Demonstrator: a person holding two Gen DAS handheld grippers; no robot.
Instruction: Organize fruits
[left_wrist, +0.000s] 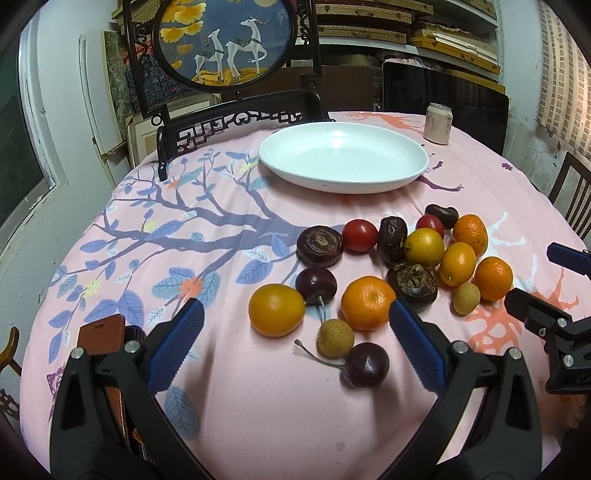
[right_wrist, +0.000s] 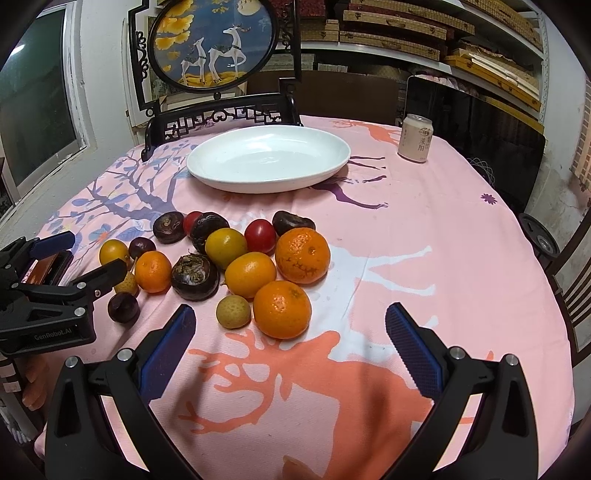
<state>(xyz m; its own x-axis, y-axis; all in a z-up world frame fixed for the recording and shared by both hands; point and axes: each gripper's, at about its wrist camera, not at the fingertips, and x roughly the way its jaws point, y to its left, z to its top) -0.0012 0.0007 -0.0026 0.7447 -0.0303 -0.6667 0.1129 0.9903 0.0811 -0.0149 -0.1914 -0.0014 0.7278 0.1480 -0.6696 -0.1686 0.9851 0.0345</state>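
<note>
Several small fruits lie loose on the pink tablecloth: tangerines (left_wrist: 367, 302) (right_wrist: 281, 309), yellow kumquats (left_wrist: 276, 309), dark cherries (left_wrist: 365, 364), red cherry tomatoes (left_wrist: 359, 235), brown water chestnuts (left_wrist: 320, 246) and pale longans (left_wrist: 334, 338) (right_wrist: 233, 311). An empty white plate (left_wrist: 343, 157) (right_wrist: 269, 158) sits behind them. My left gripper (left_wrist: 295, 321) is open and empty, just before the near fruits. My right gripper (right_wrist: 290, 325) is open and empty, with a tangerine and a longan just beyond its fingertips.
A pink drink can (left_wrist: 438, 123) (right_wrist: 415, 138) stands at the back right. A carved dark chair (left_wrist: 236, 122) and a round deer painting (left_wrist: 225, 40) are behind the table. A brown phone case (left_wrist: 101, 332) lies at the left edge.
</note>
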